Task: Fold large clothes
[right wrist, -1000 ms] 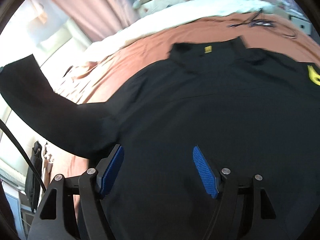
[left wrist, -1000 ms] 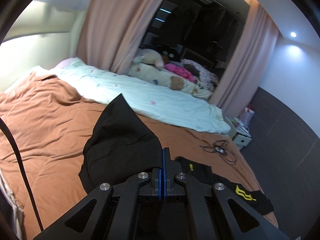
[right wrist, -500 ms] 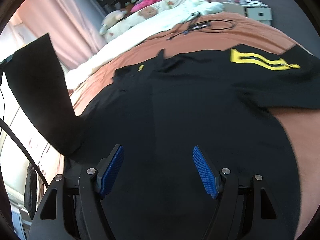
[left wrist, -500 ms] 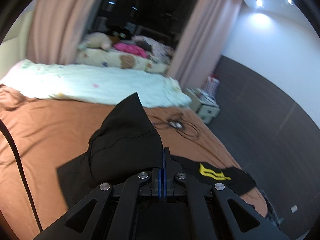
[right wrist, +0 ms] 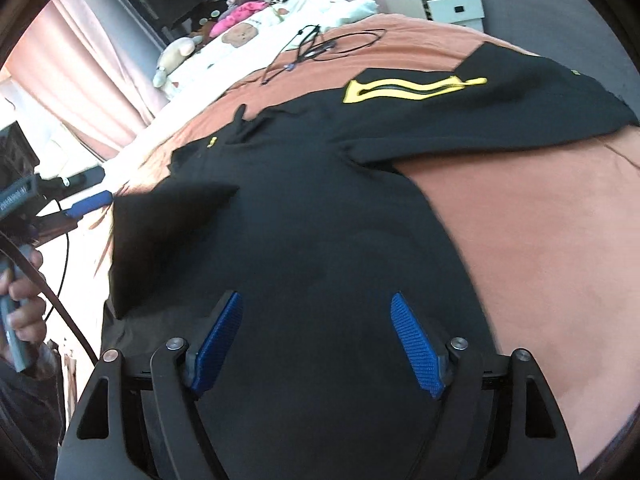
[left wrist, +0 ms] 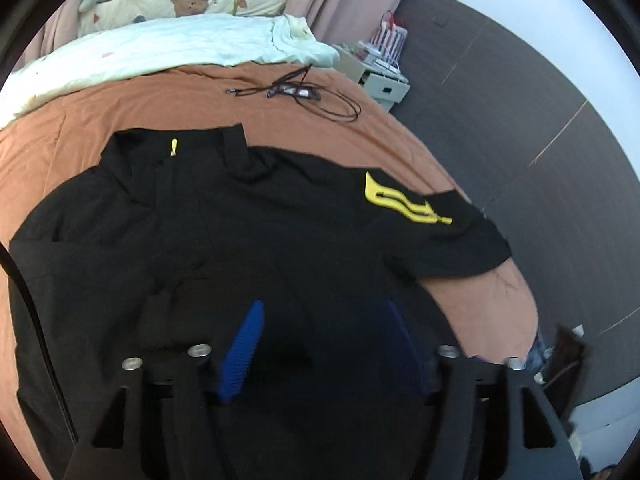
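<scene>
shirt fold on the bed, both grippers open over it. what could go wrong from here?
1. The folded-in sleeve lies loose on the black shirt, so dragging may undo it.
2. The other sleeve lies near the bed edge and could slide off.
3. The cable tangle on the brown bedspread could snag a sweeping gripper.

Dim indoor lighting; heavy fisheye distortion and black vignetting noted at edges. Motion blur seen on the left gripper (left wrist: 322, 344); pale wall (left wrist: 596, 92) overexposed at right.
</scene>
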Motion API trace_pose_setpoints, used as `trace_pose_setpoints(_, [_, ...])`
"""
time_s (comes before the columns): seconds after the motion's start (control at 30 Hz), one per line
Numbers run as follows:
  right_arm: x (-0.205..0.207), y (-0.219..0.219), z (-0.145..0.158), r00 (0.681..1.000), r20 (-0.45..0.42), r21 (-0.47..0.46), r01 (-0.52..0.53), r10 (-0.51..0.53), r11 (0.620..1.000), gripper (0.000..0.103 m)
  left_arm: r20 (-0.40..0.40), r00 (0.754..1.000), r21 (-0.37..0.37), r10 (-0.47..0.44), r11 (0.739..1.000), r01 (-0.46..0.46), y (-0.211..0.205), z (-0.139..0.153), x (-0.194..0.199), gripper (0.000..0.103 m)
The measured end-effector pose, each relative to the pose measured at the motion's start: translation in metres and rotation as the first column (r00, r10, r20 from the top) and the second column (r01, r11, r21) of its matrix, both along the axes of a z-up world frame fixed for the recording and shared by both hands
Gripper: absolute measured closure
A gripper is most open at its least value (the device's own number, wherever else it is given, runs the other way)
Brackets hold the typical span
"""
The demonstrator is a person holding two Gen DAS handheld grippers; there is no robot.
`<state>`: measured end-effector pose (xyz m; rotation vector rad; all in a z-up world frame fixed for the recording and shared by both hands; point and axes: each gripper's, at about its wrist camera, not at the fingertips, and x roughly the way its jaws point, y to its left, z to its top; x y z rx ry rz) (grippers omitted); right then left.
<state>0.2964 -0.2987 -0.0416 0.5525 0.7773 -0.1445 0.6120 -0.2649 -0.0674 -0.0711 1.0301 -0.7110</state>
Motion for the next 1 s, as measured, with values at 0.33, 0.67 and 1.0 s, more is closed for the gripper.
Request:
trace_pose_setpoints(0.33, [-0.031, 0.000, 0.015, 1.000, -0.014, -0.011, 0.024, -0.024, 1.000, 0.027, 0.015, 0.999, 0.054, 0.050, 0.997, -0.051, 0.039, -0.010, -0.014, 0.025])
trace_pose_setpoints(0.67, [0.029, 0.046, 0.024, 0.996, 0.014, -0.018, -0.088, 0.088, 0.996, 0.027, 0.042, 0.973, 0.118, 0.225, 0.966, -0.229, 0.164, -0.002, -0.042, 0.025])
trace_pose_setpoints(1.0, [0.117, 0.106, 0.020, 0.980, -0.002, -0.041, -0.200, 0.200, 0.979, 0.027, 0.029, 0.919, 0.167, 0.392, 0.905, -0.391, 0.279, -0.011, -0.058, 0.025])
